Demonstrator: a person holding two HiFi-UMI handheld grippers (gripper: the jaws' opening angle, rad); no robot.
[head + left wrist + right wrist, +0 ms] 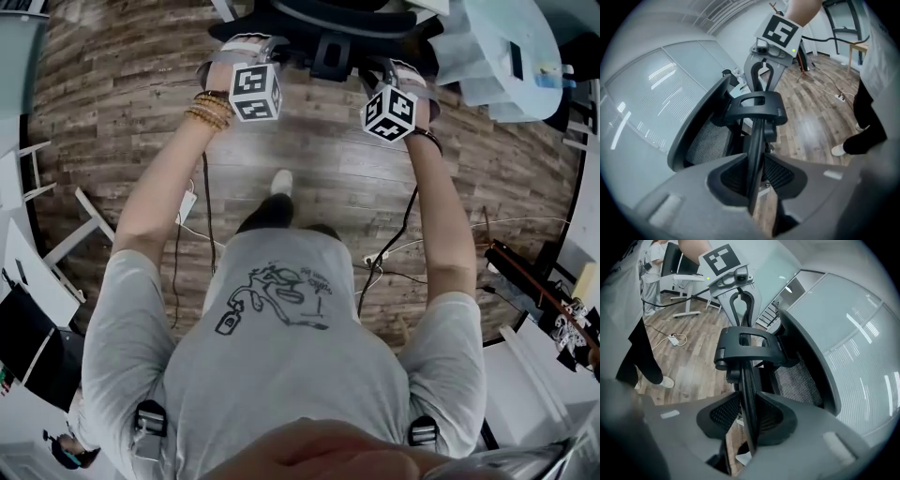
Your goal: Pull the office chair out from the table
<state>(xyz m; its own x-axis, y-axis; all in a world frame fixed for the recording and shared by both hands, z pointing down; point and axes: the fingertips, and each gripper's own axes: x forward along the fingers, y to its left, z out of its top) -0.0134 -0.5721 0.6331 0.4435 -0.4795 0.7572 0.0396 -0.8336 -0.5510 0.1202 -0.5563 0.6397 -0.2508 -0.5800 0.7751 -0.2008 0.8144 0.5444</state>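
Note:
The black office chair (pixel 328 19) stands at the top of the head view, with only its upper part showing. In the left gripper view its thin top rim (pixel 758 154) runs edge-on between the pads of my left gripper (pixel 757 187), which press on it from both sides. My right gripper (pixel 749 423) clamps the same rim (pixel 746 385) from the other end. The headrest bracket (pixel 757 105) sits between the two grippers. The mesh back (pixel 797 380) drops away below. In the head view the left gripper (pixel 248 47) and right gripper (pixel 403 70) sit about shoulder-width apart on the chair.
A pale table (pixel 506 47) with papers stands right of the chair. Cables and a power strip (pixel 375 258) lie on the wooden floor by my foot (pixel 281 181). White desk frames (pixel 75 234) stand at the left. A glass partition (pixel 651 93) lies beyond the chair.

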